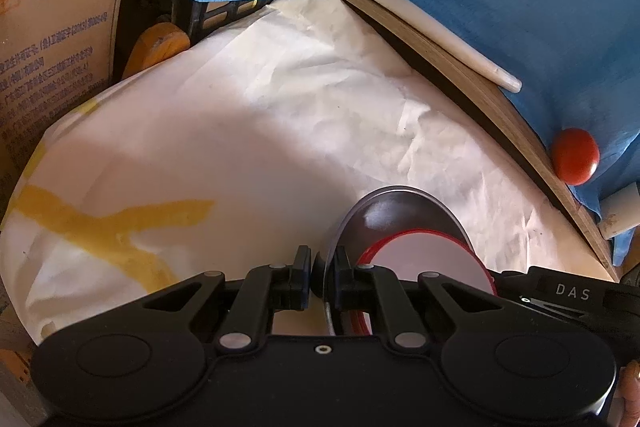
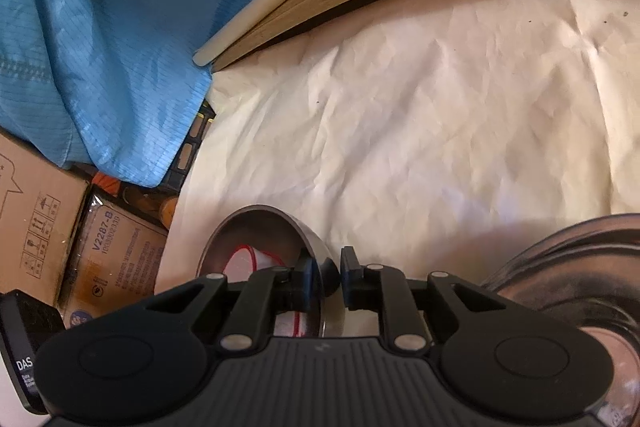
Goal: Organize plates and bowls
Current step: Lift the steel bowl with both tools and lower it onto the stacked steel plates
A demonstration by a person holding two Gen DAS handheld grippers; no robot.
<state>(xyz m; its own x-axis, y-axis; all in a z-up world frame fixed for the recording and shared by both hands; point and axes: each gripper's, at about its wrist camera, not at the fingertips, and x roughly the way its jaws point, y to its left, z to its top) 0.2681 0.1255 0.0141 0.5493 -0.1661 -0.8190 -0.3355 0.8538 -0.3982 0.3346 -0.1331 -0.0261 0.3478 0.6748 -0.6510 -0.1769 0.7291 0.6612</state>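
A: Where's the small round steel bowl [image 1: 394,215] w/ the red-rimmed white disc [image 1: 432,259] inside?

B: Held over the crumpled white paper sheet [image 1: 280,115], tilted. Its rim is pinched by both: left gripper [image 1: 323,263] on 1 side, right gripper [image 2: 326,273] on the opposite side. A 2nd, larger steel bowl [image 2: 568,267] is seen just beside the right one.

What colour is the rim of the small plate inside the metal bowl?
Red, around a white plate; clearest in the left wrist view.
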